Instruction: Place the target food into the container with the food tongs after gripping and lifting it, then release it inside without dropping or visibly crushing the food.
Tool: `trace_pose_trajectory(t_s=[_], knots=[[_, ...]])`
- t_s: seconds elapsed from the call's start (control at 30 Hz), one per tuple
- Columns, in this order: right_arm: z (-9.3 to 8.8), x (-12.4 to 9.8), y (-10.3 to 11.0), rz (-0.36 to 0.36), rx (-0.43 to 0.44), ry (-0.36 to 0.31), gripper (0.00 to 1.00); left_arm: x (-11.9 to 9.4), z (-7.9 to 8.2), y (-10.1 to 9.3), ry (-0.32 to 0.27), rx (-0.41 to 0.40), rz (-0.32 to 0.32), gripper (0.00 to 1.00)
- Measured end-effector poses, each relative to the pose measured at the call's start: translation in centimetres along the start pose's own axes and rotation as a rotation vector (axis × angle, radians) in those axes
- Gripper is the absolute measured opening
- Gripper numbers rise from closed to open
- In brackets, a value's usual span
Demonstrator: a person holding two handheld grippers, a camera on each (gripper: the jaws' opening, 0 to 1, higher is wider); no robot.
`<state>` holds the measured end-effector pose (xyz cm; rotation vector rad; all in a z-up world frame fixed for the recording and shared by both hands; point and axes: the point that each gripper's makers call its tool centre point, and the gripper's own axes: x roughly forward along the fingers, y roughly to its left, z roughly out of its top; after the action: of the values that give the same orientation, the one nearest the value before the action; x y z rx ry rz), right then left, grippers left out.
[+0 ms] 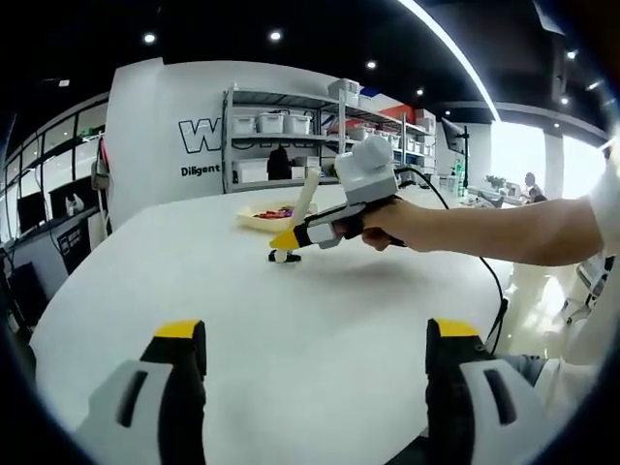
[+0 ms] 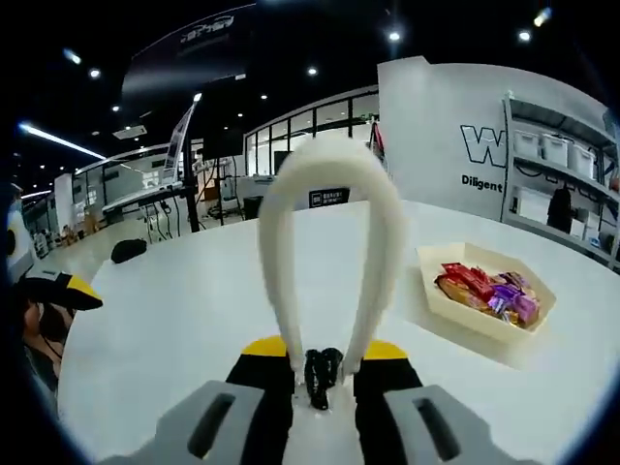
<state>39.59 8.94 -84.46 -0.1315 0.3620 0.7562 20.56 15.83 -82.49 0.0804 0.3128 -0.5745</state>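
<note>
Cream tongs, springy, pinched in my right gripper; wrapped snacks look light, crushable. Left gripper spread.

The right gripper had its yellow-tipped jaws closed on the cream food tongs, whose two arms rose from the jaws and joined in a rounded loop at the top of the view's middle. A white table spread beneath. To the right sat a shallow cream hexagonal tray holding red and purple wrapped snacks. A small dark object lay far off at the left.
</note>
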Motion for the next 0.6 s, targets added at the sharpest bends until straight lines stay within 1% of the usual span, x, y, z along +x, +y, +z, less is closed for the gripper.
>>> trace_pose_trajectory(t_s=[0.03,0.1,0.17,0.33,0.4,0.5,0.53,0.6], knots=[[0.0,0.0,0.0,0.0,0.01,-0.001,0.16,0.0,0.0,0.0,0.0,0.0,0.0,0.93],[0.0,0.0,-0.5,-0.022,0.023,0.0,0.15,0.0,0.0,0.1,0.003,0.004,0.002,0.93],[0.1,-0.1,-0.5,-0.013,0.053,-0.004,0.14,0.0,0.0,0.0,0.002,0.004,0.0,0.93],[0.2,-0.6,-0.9,-0.014,0.075,-0.007,0.14,0.1,-0.2,0.0,0.005,0.0,0.0,0.92],[0.4,-1.0,-1.3,-0.015,0.104,-0.017,0.14,0.1,-0.2,-0.1,0.005,-0.003,-0.002,0.92],[0.6,-1.8,-1.9,-0.023,0.119,-0.028,0.14,0.2,-0.1,-0.1,0.003,-0.002,-0.005,0.92],[0.7,-2.4,-2.6,-0.032,0.135,-0.036,0.14,0.4,-0.1,-0.2,0.005,-0.005,-0.009,0.92],[0.8,-3.1,-3.2,-0.036,0.152,-0.042,0.14,0.5,0.0,-0.2,0.002,-0.005,-0.012,0.92]])
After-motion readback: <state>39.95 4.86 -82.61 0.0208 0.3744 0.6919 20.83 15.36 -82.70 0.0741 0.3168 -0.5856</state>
